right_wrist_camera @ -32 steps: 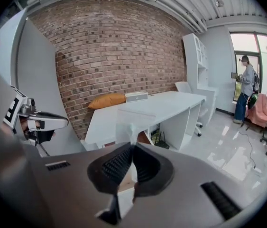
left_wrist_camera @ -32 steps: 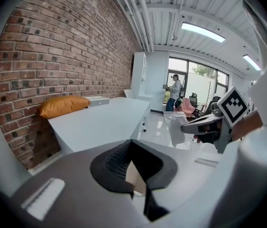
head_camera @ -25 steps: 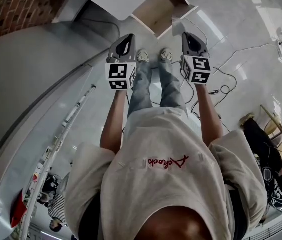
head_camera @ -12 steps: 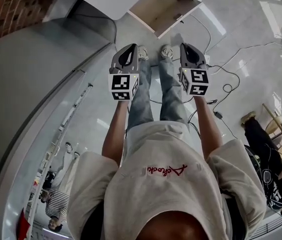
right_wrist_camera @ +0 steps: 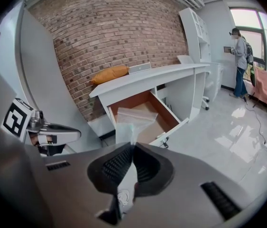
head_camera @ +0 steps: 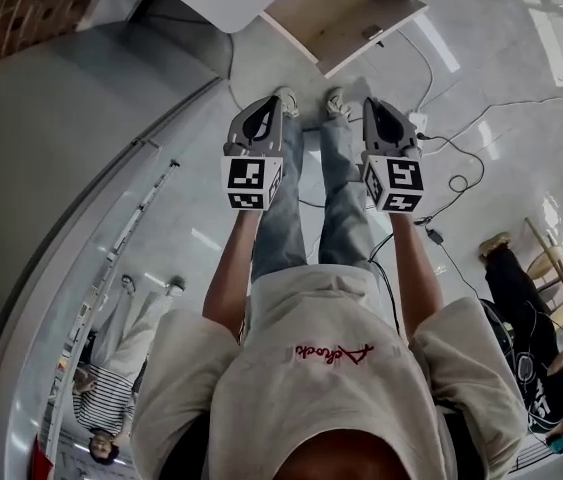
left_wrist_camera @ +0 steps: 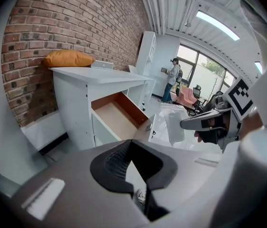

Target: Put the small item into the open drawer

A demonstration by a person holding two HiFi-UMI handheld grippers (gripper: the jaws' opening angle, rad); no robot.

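Open-plan office or studio. Brick wall behind white table with open drawer, at 12 o'clock in head view. Orange cushion on table top. Tall white cabinet at 1 o'clock in right gripper view. Large windows, ceiling strip light, glossy pale floor with loose cables. Standing person by window, office chairs nearby.
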